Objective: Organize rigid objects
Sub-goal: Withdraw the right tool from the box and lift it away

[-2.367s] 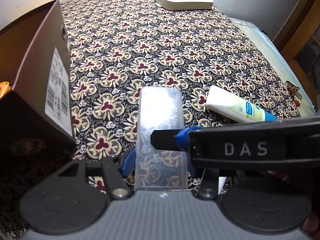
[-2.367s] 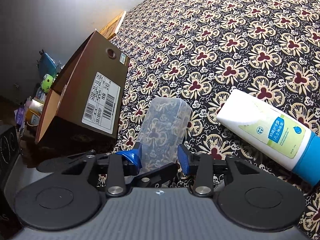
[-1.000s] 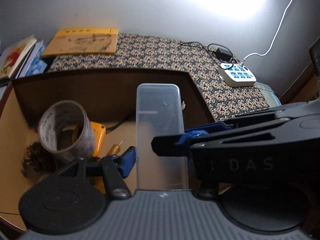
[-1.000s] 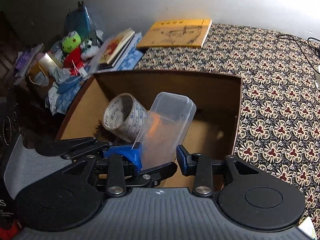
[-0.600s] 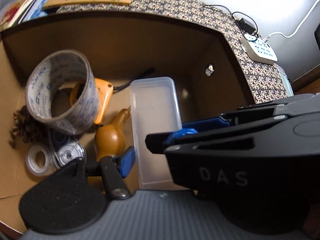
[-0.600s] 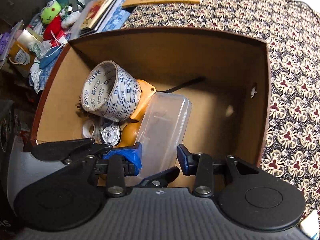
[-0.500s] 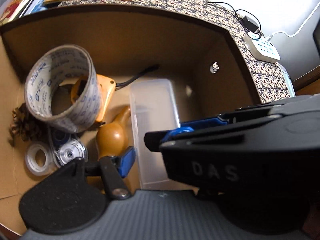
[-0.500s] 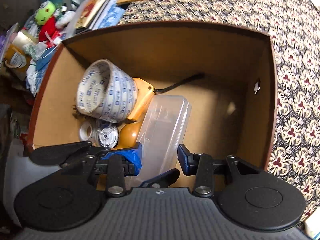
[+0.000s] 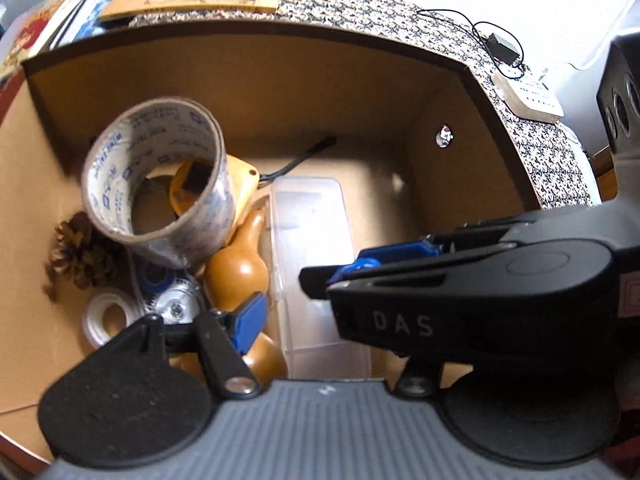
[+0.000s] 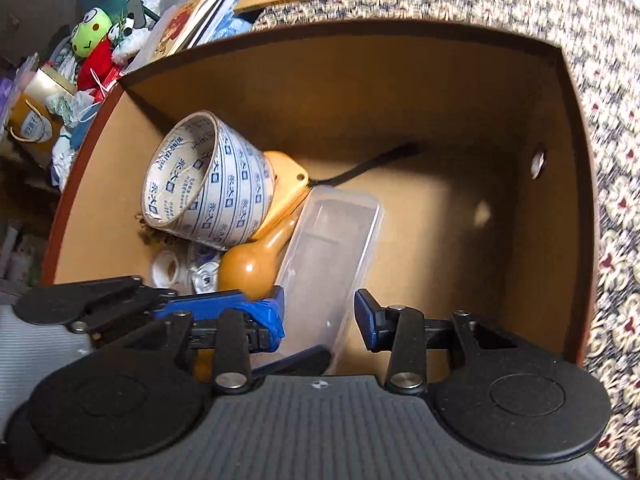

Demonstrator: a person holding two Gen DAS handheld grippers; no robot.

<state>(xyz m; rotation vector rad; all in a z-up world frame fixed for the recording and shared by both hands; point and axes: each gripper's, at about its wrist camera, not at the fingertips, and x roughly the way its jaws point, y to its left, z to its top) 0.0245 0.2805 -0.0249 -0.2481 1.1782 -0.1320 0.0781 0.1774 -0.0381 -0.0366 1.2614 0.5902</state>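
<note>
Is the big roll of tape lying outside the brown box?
No, the big roll of tape sits inside the brown box, beside the clear case.

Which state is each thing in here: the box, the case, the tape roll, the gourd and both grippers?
Box: open on top.
Case: lid on, inside the box beside the gourd.
Tape roll: tipped on its side.
Gourd: lying down.
Right gripper: fingers flank the case; grip unclear.
Left gripper: one finger hidden; grip unclear.
</note>
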